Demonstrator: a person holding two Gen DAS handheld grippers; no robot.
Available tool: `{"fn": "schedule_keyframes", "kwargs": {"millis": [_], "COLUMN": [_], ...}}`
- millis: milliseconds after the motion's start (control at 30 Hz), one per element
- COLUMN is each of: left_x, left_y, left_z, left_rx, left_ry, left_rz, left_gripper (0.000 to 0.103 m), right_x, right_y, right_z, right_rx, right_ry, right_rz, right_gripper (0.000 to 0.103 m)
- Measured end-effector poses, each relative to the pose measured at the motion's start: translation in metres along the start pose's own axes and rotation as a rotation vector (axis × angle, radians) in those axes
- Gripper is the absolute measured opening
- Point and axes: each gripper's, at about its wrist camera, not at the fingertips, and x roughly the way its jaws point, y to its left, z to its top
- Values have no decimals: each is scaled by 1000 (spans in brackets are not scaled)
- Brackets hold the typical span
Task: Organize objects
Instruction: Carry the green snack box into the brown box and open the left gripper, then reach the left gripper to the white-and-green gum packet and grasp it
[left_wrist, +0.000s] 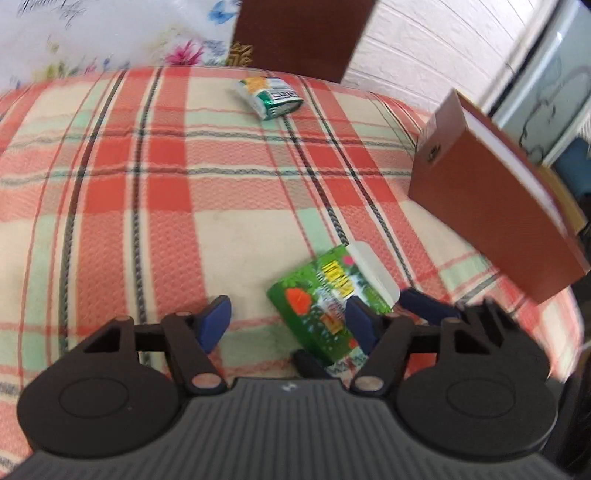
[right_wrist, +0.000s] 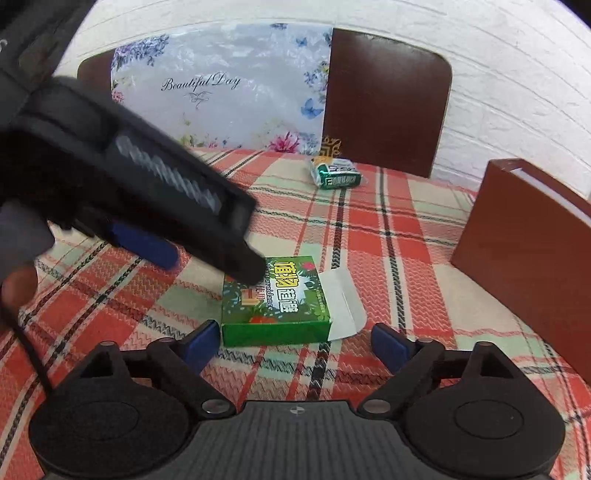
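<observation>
Green box (right_wrist: 275, 308) between right gripper (right_wrist: 295, 341) fingers (right_wrist: 201, 341), untouched

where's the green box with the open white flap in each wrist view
Left wrist: the green box lies low and right of centre, by the left gripper's right finger, white flap toward the brown box.
Right wrist: the green box is low centre, just ahead of the open right gripper, flap to the right.
Shared landmark: the small green-and-white packet at the far end of the plaid cloth.
</observation>
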Motion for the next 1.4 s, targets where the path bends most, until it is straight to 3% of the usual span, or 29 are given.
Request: {"fn": "schedule_keyframes", "kwargs": {"millis": [67, 100, 133, 167, 233, 333, 433, 533, 667, 733, 800, 833, 867, 967, 1133, 1267, 1400], "left_x": [1, 1, -2, -5, -14, -29, -38, -33, -9, 10, 22, 25, 26, 17, -9, -4, 8], "left_y": [-6, -8, -10, -13, -26, -61, -98, -140, -191, -208, -212, -208, -202, -173, -114, -47, 22], "left_z": [0, 3, 7, 12, 25, 45, 67, 86, 102, 104, 103, 102, 102, 100, 89, 77, 60], "left_rx": [19, 14, 17, 21, 47, 138, 220, 302, 400, 439, 442, 427, 407, 330, 209, 103, 21], "left_ry": [2, 4, 1, 8, -16, -85, -154, -194, -206, -207, -224, -225, -227, -229, -313, -261, -230], "left_rz": [-14, -5, -4, -10, -18, -28, -86, -143, -185, -169, -78, -54, -56, -123, -47, 141, 290], "left_gripper": [52, 50, 37, 36, 35, 35, 35, 36, 42, 58, 57, 57, 59, 64, 63, 63, 63], "right_x": [9, 11, 11, 9, -1, -18, -37, -52, -57, -52, -41, -33, -26, -28, -29, -27, -7], "right_y": [-7, -11, -12, -10, -7, -13, -37, -67, -114, -137, -157, -165, -171, -173, -140, -110, -84], "right_z": [4, 6, 7, 8, 8, 13, 24, 33, 40, 42, 42, 42, 41, 30, 22, 30, 43], "right_rx": [33, 52, 59, 52, 23, 6, 55, 79, 129, 158, 195, 197, 198, 237, 175, 117, 24], "right_ry": [15, 11, 0, -18, -77, -190, -296, -386, -434, -432, -412, -372, -336, -380, -462, -510, -457], "right_rz": [42, 61, 77, 75, 81, 0, -75, -183, -310, -363, -419, -433, -441, -425, -420, -329, -150], "right_gripper": [86, 79, 77, 59, 58, 58, 58, 58, 58, 59, 72, 83, 78, 81, 81, 81, 81]}}
